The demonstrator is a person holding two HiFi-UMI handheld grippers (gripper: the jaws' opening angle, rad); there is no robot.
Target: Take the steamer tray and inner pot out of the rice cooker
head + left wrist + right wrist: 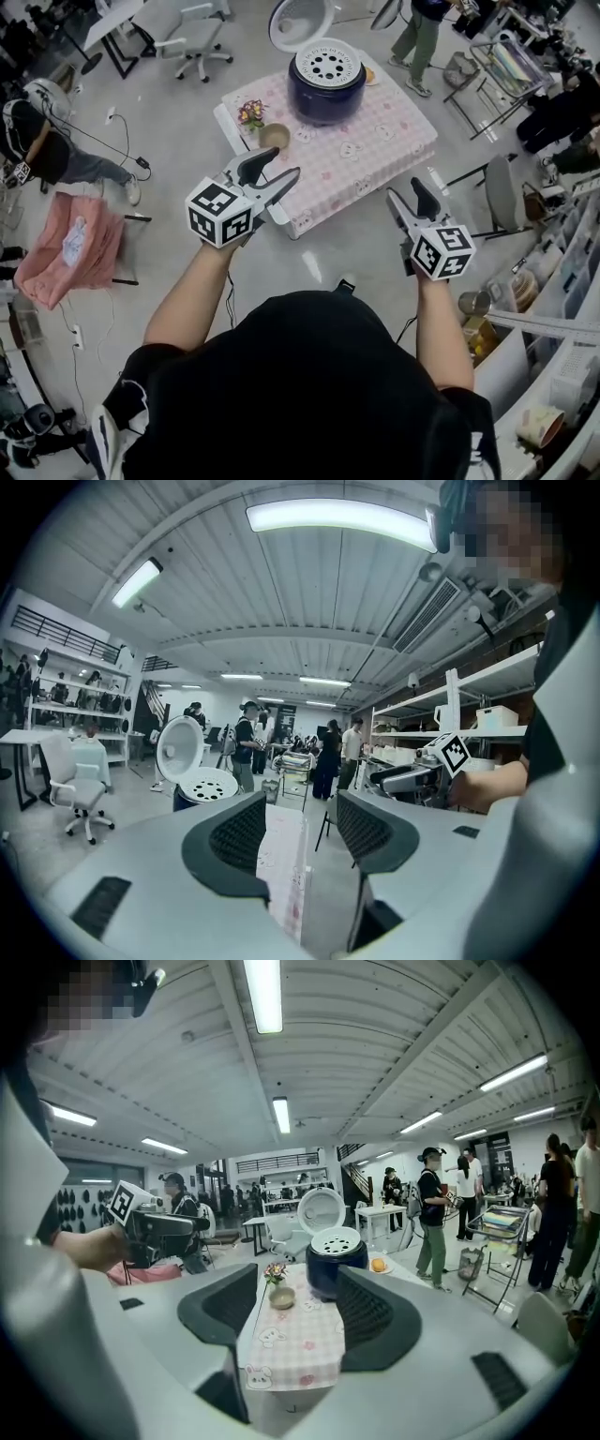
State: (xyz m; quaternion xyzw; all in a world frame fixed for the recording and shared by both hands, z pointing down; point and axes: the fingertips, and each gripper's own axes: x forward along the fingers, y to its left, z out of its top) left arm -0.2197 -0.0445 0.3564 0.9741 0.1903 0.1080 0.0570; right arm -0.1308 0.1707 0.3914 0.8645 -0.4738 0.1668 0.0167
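On the checked surface [394, 141], the steamer tray [327, 64] is seated in the open rice cooker [326, 94], well ahead of the left gripper [286, 161] and right gripper [403, 187], both held apart and empty. Pinched one-sidedly, the tray could be tipped.

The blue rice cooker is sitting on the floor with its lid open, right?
Not quite. The rice cooker is not on the floor. It sits on the table with the pink checked cloth. The head view shows this clearly. The rest is right: it is blue, and its lid is open.
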